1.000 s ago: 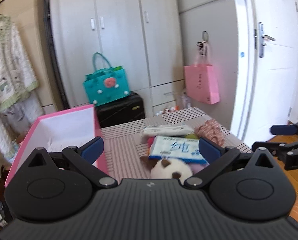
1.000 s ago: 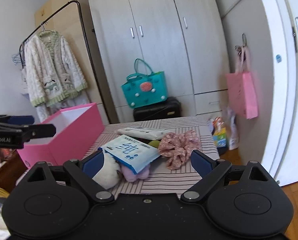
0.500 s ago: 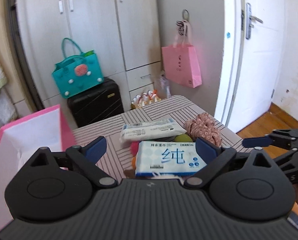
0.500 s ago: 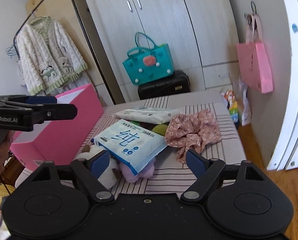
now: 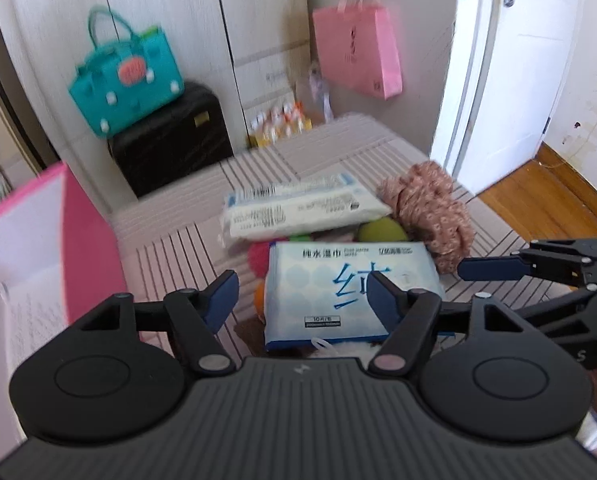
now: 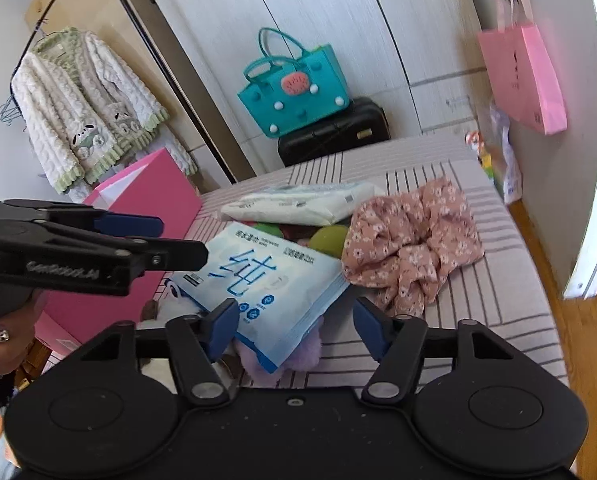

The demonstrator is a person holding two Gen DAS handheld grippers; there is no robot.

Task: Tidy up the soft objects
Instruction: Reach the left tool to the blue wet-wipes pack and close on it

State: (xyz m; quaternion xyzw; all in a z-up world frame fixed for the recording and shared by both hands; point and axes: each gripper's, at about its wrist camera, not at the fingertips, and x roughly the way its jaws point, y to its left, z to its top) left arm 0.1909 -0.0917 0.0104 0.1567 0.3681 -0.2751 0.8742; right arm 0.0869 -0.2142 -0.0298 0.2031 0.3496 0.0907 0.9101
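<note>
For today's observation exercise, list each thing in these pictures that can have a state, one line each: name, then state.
Left hand-held gripper: closing, nothing gripped.
Right hand-held gripper: closing, nothing gripped.
Blue wipes pack: flat on top of the pile.
White pack: lying flat.
Floral scrunchie: crumpled on the table.
Pink box: open.
Wardrobe doors: shut.

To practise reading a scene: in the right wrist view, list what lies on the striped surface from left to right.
pink box → blue wipes pack → floral pink scrunchie
</note>
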